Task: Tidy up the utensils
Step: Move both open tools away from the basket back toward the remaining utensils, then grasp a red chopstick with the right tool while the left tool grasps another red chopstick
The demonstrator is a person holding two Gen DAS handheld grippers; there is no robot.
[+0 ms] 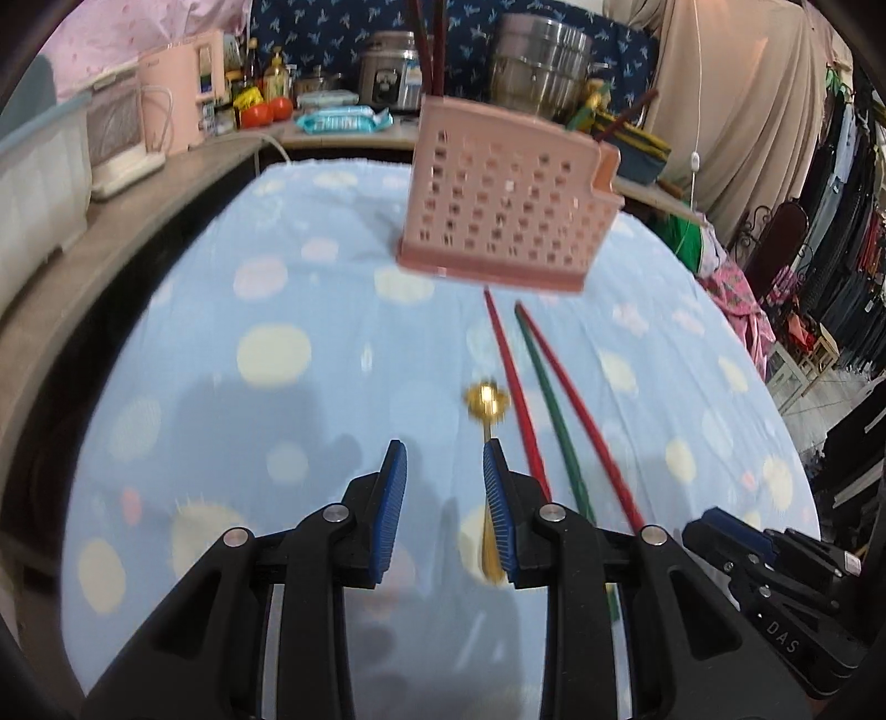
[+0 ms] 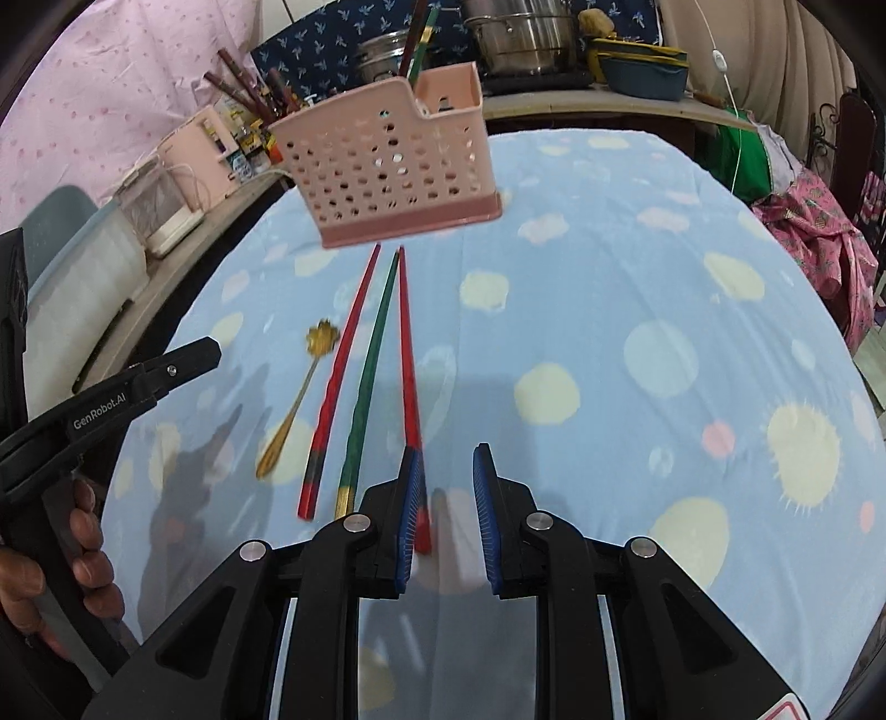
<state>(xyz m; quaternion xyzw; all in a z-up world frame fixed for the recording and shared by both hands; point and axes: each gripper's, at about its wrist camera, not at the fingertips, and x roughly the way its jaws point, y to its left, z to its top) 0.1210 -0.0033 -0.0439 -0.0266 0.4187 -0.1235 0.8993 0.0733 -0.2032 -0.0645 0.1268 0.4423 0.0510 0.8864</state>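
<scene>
Both grippers, left (image 1: 444,459) and right (image 2: 447,465), tilt down over the chopsticks (image 2: 372,354) (jaws parted, empty).

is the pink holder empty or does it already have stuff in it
Not empty. The holder stands upright on the cloth with a few chopsticks sticking out of its taller end compartment. What else is inside, cannot tell.

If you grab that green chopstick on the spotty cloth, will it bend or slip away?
The green chopstick looks thin, straight and hard, so it probably stays stiff. It lies flat on the soft cloth, so pinching it may be fiddly. Its smooth, tapered shape could slip between pads.
</scene>
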